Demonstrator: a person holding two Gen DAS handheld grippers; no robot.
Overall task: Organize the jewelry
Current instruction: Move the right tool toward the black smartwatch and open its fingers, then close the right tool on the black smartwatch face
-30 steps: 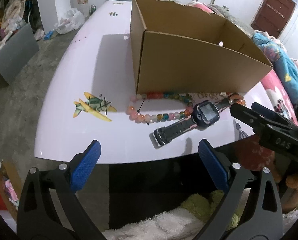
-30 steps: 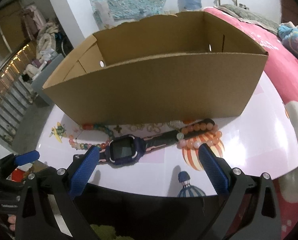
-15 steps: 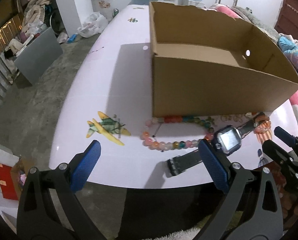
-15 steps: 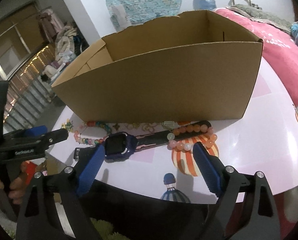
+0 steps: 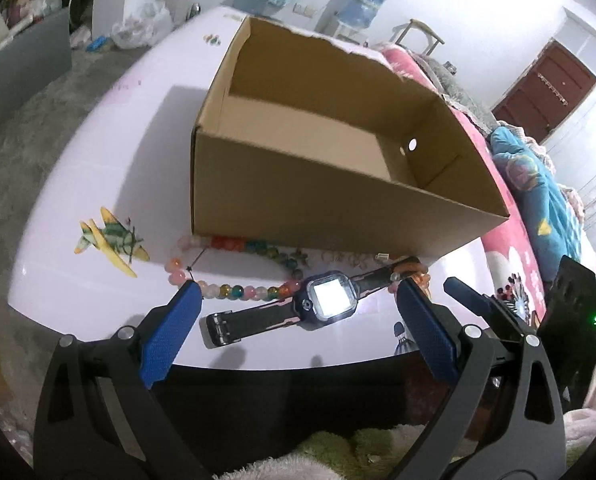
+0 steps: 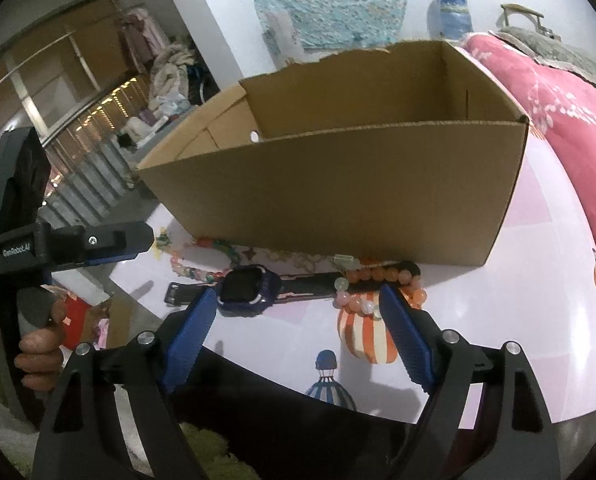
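A purple smartwatch with a black strap lies on the white table in front of an open cardboard box. A multicoloured bead necklace lies to its left, an orange bead bracelet to its right. My left gripper is open and empty, fingers on either side of the watch, just short of it. My right gripper is open and empty; the watch and the orange bracelet lie just beyond its tips. The box looks empty.
A thin pale chain lies against the box's front wall. Printed pictures mark the table: a yellow plane and striped balloons. The right gripper's finger shows at the right. A pink bed lies behind.
Both grippers have moved up and closer to the table edge. The watch now sits between the left gripper's fingers. The jewelry has not moved.
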